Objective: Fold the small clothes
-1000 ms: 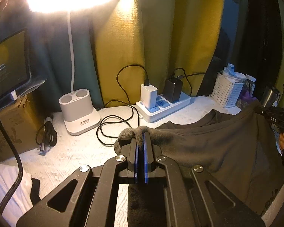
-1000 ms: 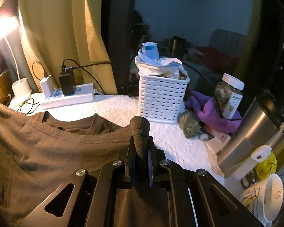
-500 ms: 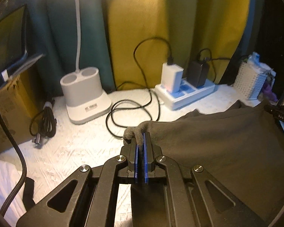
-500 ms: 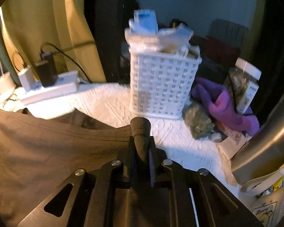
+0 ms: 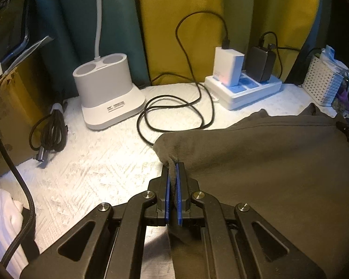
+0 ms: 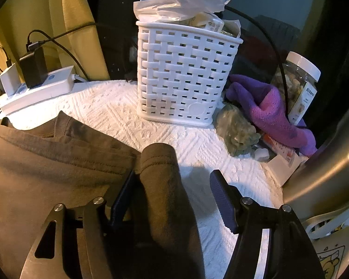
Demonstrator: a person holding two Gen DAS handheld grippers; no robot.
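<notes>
Laying grey shirt (image 5: pixel 256 162) down after a fold, lower right of left view, on white mat (image 5: pixel 93 162). Left gripper (image 5: pixel 173 176) clamped on shirt corner; right gripper (image 6: pixel 172 186) opening, cloth loose between jaws. Next: probably release left, smooth. Lamp base (image 5: pixel 109 93) label unreadable; jar (image 6: pixel 297 88) print too small.

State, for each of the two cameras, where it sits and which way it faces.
Left wrist: on the left claw, looking down over the brown garment toward the lamp base; its shut claw grips the garment.
Right wrist: on the right claw, facing the white basket; its jaws are opening around a garment fold.
Shared: garment, basket, power strip.
</notes>
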